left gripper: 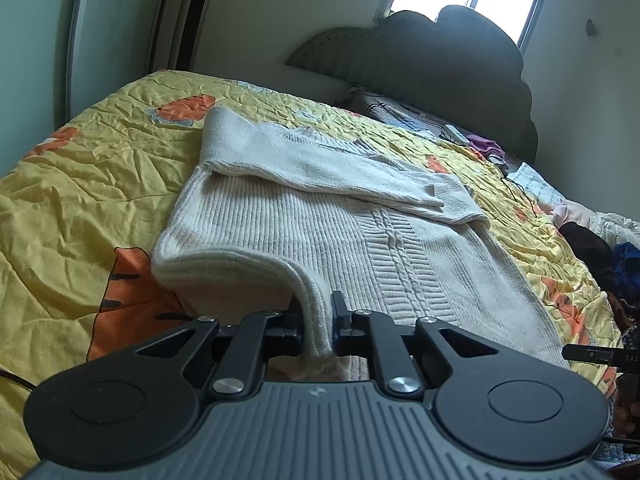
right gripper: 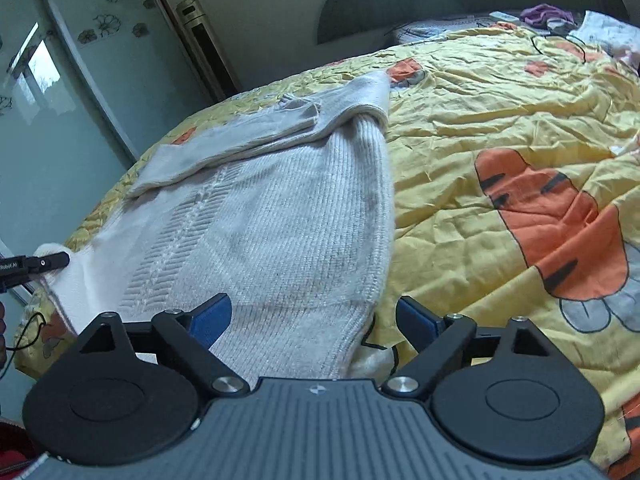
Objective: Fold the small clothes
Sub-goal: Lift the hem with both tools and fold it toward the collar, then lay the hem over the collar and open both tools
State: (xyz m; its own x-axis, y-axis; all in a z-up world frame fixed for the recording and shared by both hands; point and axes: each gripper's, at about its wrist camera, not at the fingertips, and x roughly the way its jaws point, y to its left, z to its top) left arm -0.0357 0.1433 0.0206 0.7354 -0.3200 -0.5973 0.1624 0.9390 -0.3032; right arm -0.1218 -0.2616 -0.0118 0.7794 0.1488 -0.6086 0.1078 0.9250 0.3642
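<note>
A cream ribbed knit sweater (left gripper: 304, 224) lies on the bed, its sleeves folded across the chest. My left gripper (left gripper: 318, 320) is shut on the sweater's near hem corner and lifts it a little off the cover. In the right wrist view the sweater (right gripper: 280, 216) stretches away from my right gripper (right gripper: 314, 318), which is open with its blue-padded fingers either side of the other hem corner. The left gripper (right gripper: 52, 261) shows at the left edge, pinching the hem. The right gripper's tip (left gripper: 592, 354) shows at the left wrist view's right edge.
The bed has a yellow quilt (right gripper: 500, 128) with orange tiger prints. A dark headboard (left gripper: 448, 64) stands at the far end, with clothes, a white remote (left gripper: 456, 134) and a black cable near it. More clothes (left gripper: 600, 240) lie at the right. A glass wardrobe door (right gripper: 60, 128) stands beside the bed.
</note>
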